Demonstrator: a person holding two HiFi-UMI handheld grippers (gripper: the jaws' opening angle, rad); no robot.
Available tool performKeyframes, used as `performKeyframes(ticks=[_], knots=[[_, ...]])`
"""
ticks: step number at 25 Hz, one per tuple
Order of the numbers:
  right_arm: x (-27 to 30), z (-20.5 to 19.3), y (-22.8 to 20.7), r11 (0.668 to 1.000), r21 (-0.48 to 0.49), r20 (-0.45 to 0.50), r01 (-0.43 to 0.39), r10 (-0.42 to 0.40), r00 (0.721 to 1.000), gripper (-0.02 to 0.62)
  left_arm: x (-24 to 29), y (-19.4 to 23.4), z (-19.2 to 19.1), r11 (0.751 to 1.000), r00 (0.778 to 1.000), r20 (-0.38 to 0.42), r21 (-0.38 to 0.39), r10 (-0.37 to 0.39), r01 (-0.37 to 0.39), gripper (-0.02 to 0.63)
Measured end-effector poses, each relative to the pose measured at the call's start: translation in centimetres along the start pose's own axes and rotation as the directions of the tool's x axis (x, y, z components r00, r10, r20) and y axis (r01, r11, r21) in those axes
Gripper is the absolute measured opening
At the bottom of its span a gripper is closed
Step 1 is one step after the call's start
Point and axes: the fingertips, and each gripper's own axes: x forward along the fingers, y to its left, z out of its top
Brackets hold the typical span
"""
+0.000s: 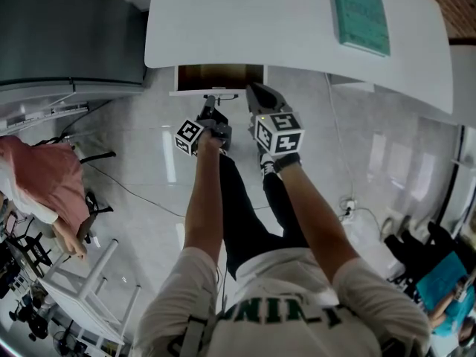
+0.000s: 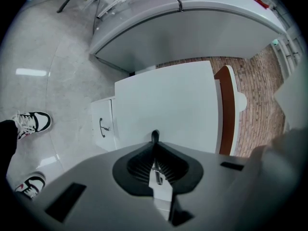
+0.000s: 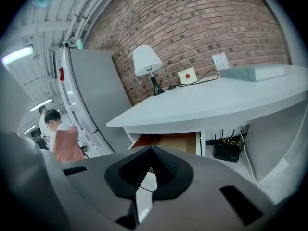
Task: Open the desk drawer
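Smooth white desk [image 1: 260,21], open wood-lined drawer [image 1: 220,77]

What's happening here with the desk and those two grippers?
A person stands at a white desk with a gripper in each hand. The drawer under the desktop is already pulled out, its wooden inside showing. The left gripper and right gripper are both shut, holding nothing, just in front of the drawer.
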Motion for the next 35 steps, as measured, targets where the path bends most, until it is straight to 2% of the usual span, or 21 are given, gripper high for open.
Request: performKeyframes(ticks=[11,31,35], knots=[[-0.9,-0.8,1.0,1.0,0.005,-0.016,-0.013,0.014,1.0,0.003,-3.1,1.5,-1.2,0.999,0.999,-0.003,-0.009,0.035,-0.035,0.017],[-0.5,-5.2,0.4,1.0,-0.016,-0.079,0.004,-0.005,0.997,0.003,-2.8,10.5,-1.6,0.986,0.987,-0.009,-0.039,0.16,-0.16,0.011],[-0.3,-5.8,0.6,1.0,-0.014,-0.088,-0.001,0.0,0.996,0.003,-2.9,10.9,-1.3,0.99,0.99,-0.009,-0.008,0.141,-0.141,0.009]])
